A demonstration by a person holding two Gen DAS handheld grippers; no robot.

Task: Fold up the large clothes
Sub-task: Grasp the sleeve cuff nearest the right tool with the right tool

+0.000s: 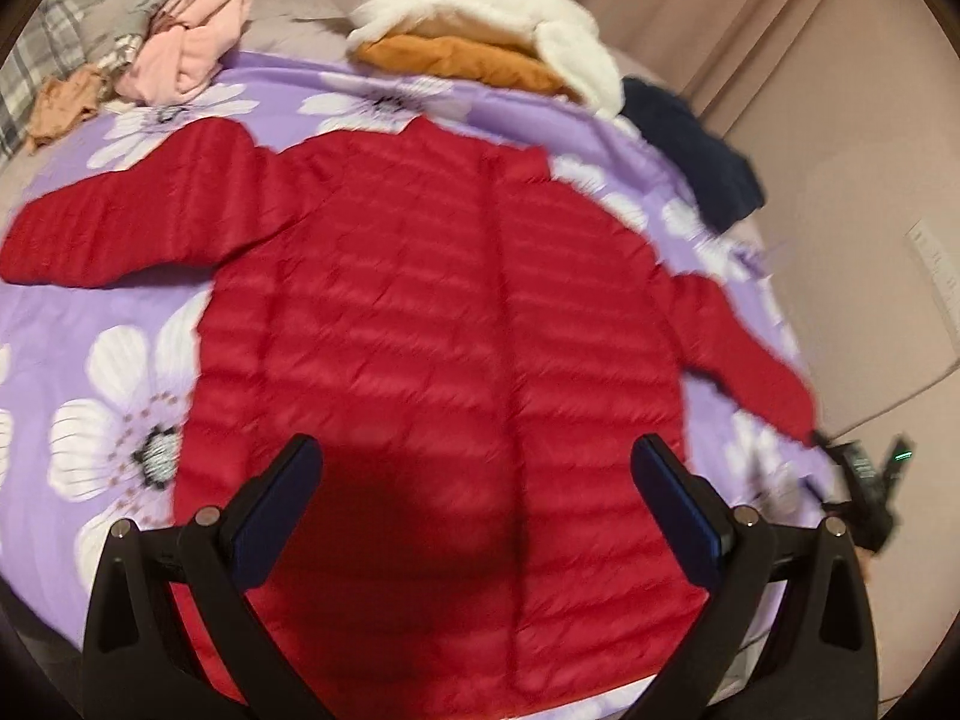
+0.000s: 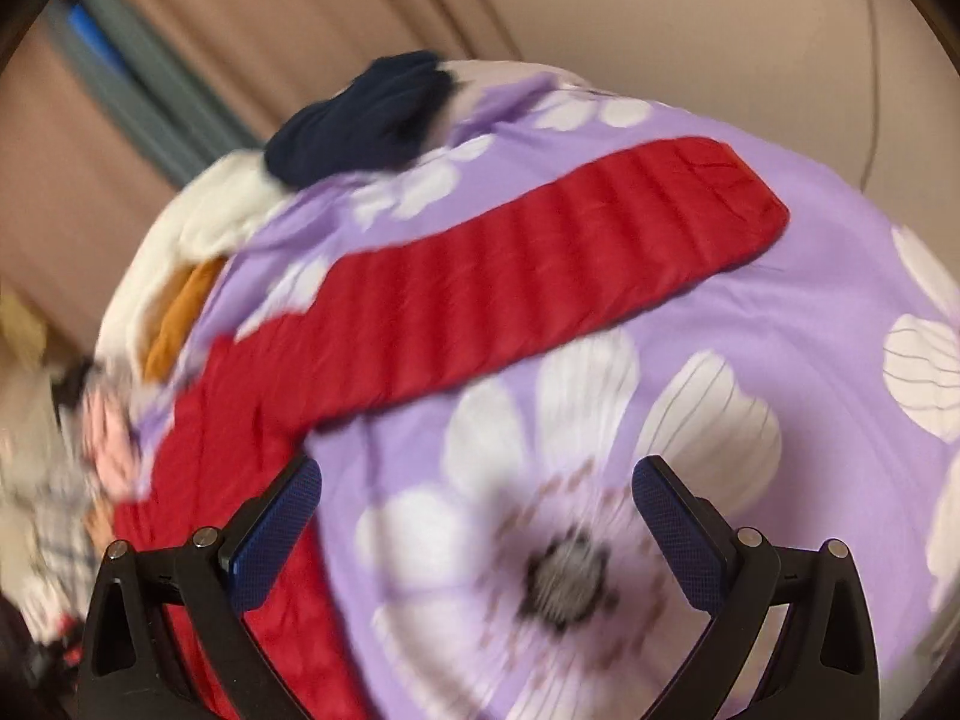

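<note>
Red quilted jacket [image 1: 432, 312] lies spread flat on the bed, front side up, over a purple bedspread [image 1: 78, 324] printed with big white flowers, collar toward 12 o'clock and hem toward 6 in the left wrist view. One sleeve stretches out to 9 o'clock, the other angles down toward 4 o'clock. Left gripper [image 1: 477, 474] hovers over the lower body of the jacket, jaws spread wide and holding nothing, a dark shadow on the fabric between them. Over to the right gripper [image 2: 477, 492]: jaws equally wide apart, empty, poised above a large flower on the bedspread, with the jacket's body at 8 o'clock just behind the left finger and one sleeve [image 2: 540, 264] running flat from there up to 1 o'clock. Both views are smeared with motion blur. No bins or baskets on show; the other clothes sit loose on the bed. At 12 o'clock in the left view, a white fleecy garment [image 1: 480, 12] lies on top of an orange one [image 1: 468, 60], a dark navy item [image 1: 696, 150] sits at 2 o'clock by the bed edge, and a pink bundle [image 1: 192, 36] rests at 11 beside grey plaid fabric [image 1: 42, 54].
</note>
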